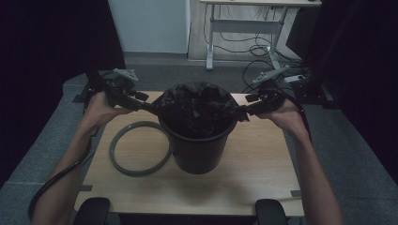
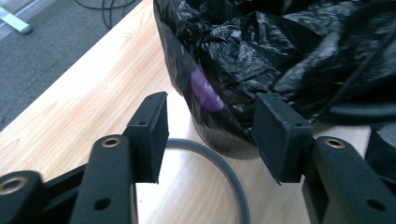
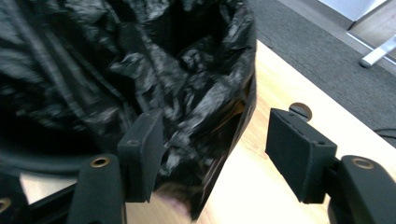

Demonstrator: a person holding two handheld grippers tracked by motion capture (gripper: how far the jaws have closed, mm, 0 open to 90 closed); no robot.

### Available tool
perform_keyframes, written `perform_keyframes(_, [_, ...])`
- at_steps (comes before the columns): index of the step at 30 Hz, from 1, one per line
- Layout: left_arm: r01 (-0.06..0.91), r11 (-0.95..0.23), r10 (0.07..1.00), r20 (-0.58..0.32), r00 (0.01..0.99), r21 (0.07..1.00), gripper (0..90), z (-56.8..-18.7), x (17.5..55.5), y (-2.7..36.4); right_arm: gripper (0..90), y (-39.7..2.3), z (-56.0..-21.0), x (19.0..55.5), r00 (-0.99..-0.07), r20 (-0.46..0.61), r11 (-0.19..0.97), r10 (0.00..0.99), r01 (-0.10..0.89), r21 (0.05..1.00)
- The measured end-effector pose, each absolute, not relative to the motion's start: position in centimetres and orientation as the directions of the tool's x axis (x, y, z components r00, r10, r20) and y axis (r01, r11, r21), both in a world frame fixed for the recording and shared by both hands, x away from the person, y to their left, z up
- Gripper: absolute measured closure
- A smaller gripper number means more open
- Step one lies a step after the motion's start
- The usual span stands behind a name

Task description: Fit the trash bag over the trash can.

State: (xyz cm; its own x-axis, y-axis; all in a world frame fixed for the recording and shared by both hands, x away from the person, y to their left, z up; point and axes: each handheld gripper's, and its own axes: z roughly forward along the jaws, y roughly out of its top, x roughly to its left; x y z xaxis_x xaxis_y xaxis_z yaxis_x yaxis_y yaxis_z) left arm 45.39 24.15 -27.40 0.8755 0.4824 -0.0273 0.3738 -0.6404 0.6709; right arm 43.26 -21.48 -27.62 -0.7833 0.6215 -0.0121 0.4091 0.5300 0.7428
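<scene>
A black bin [image 1: 197, 150] lined with a crinkled black bag [image 1: 197, 110] stands in the middle of the wooden table [image 1: 263, 173]. My left gripper [image 1: 149, 107] sits level at the bin's left rim, where the bag's edge is drawn out toward it. In the left gripper view its jaws [image 2: 210, 135] stand open, with the bag [image 2: 280, 51] just beyond them and nothing pressed. My right gripper [image 1: 246, 111] is at the right rim. Its jaws [image 3: 217, 149] are open too, and a fold of the bag [image 3: 187, 93] hangs loose beside the left pad.
A grey ring [image 1: 136, 149] lies flat on the table left of the bin, also seen under the left jaws as the ring [image 2: 224, 168]. Two black armrests [image 1: 91, 210] flank the front edge. A desk frame [image 1: 244, 23] and floor cables [image 1: 256, 51] lie beyond.
</scene>
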Motion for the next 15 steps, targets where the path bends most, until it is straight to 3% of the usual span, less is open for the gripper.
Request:
perform_keyframes(6, [0.326,-0.641,0.416,-0.043,0.908,0.695,37.1,-26.3,43.9,25.3,31.3,-22.1,-27.0,41.4,-0.824,-0.001,0.545,0.567,0.374,0.751])
perform_keyframes(12, [0.247,-0.660,0.343,-0.008,0.939,0.710,28.0,-25.6,43.1,23.8,26.8,-21.3,-26.7,40.5,-0.855,-0.022,0.562,0.518,0.321,0.762])
perform_keyframes(15, [0.216,-0.668,0.311,0.005,0.950,0.712,25.9,-25.5,43.2,22.6,31.1,-20.3,-26.7,40.6,-0.865,-0.039,0.568,0.501,0.295,0.768])
